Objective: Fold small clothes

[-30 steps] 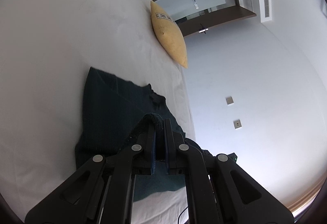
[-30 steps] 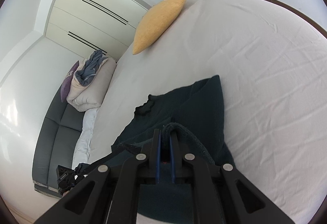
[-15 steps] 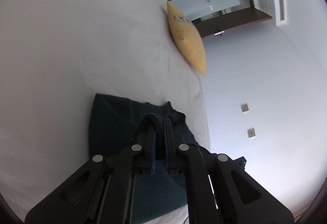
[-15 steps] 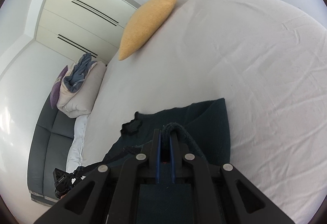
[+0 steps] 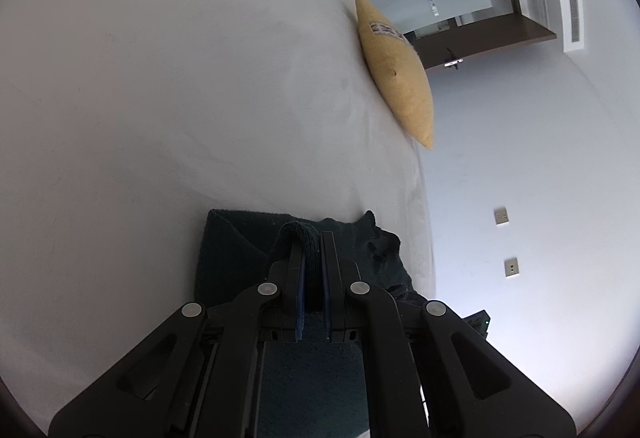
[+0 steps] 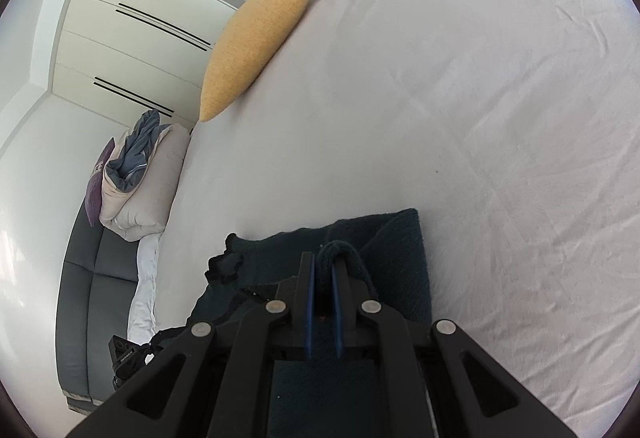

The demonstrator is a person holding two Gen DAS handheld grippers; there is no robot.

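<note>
A dark teal knit garment [image 5: 236,250] lies on the white bed sheet [image 5: 160,98]; it also shows in the right wrist view [image 6: 400,250]. My left gripper [image 5: 312,238] is shut on a folded edge of the garment, which bulges out between the fingertips. My right gripper [image 6: 324,258] is shut on another thick edge of the same garment. Both hold their edges lifted over the rest of the cloth. The garment's near part is hidden under the gripper bodies.
A yellow pillow [image 5: 396,78] rests at the far side of the bed, also in the right wrist view [image 6: 256,38]. A grey sofa [image 6: 88,286] with piled bedding [image 6: 140,174] stands beside the bed. A doorway [image 5: 460,6] and wall sockets [image 5: 502,216] show beyond.
Both grippers have carried their held edges forward over the garment, toward the pillow. Less of the garment shows ahead of the fingers than before.
</note>
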